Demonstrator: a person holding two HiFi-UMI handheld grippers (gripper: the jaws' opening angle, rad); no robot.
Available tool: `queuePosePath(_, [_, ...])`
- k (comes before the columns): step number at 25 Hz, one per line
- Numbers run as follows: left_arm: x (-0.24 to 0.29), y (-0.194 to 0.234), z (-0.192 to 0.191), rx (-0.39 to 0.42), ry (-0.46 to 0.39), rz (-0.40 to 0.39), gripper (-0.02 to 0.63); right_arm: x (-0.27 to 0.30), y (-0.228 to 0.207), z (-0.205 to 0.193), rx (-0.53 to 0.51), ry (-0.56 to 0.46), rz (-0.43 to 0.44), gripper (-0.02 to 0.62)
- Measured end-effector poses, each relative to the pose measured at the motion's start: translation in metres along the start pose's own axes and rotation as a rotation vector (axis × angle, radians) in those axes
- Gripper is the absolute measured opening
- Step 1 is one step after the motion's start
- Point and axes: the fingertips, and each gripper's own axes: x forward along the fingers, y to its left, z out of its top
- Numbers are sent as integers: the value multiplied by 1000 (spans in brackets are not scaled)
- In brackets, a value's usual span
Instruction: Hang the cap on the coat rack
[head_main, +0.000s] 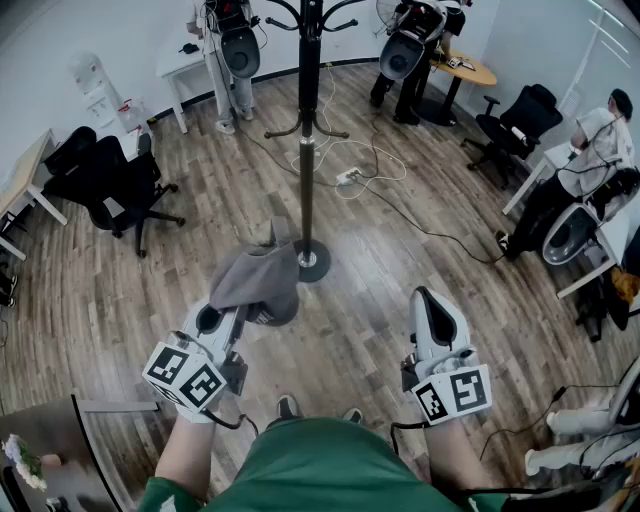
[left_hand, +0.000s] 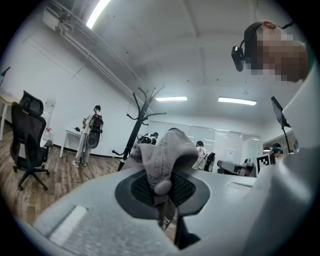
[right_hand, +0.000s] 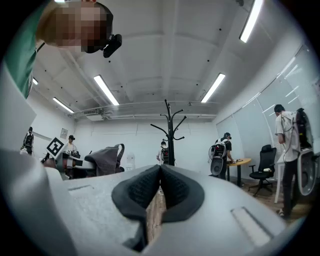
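A grey cap (head_main: 258, 280) hangs bunched from my left gripper (head_main: 234, 316), which is shut on its fabric. In the left gripper view the cap (left_hand: 165, 152) bulges up between the dark pads of the left gripper (left_hand: 162, 189). The black coat rack (head_main: 308, 140) stands just beyond the cap, its round base (head_main: 312, 263) on the wood floor. Its hooked top shows in the left gripper view (left_hand: 141, 107) and, straight ahead, in the right gripper view (right_hand: 171, 127). My right gripper (head_main: 431, 300) is held level at the right, shut and empty (right_hand: 160, 181).
Cables and a power strip (head_main: 348, 177) lie on the floor behind the rack. Black office chairs (head_main: 112, 182) stand at the left and far right (head_main: 520, 118). Desks line the walls, and people stand at the back (head_main: 232, 50) and right (head_main: 590, 150).
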Motion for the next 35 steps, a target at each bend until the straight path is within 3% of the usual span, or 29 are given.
queuePosePath(5, [-4,11,2,-7,-9,-2,34,6,8,-4,-1,12,-4,2])
queuePosePath(11, [-20,43,22,-19,-43,-4,34,16,24,2,42,-4,-86,2])
queuePosePath(23, [-48,112,60,5,-72,-36,34,43,89,13,8,-32,-130,2])
queuePosePath(35, [-8,123,66,2,-84,-27,34,87,66,-3,17,-25,-89,2])
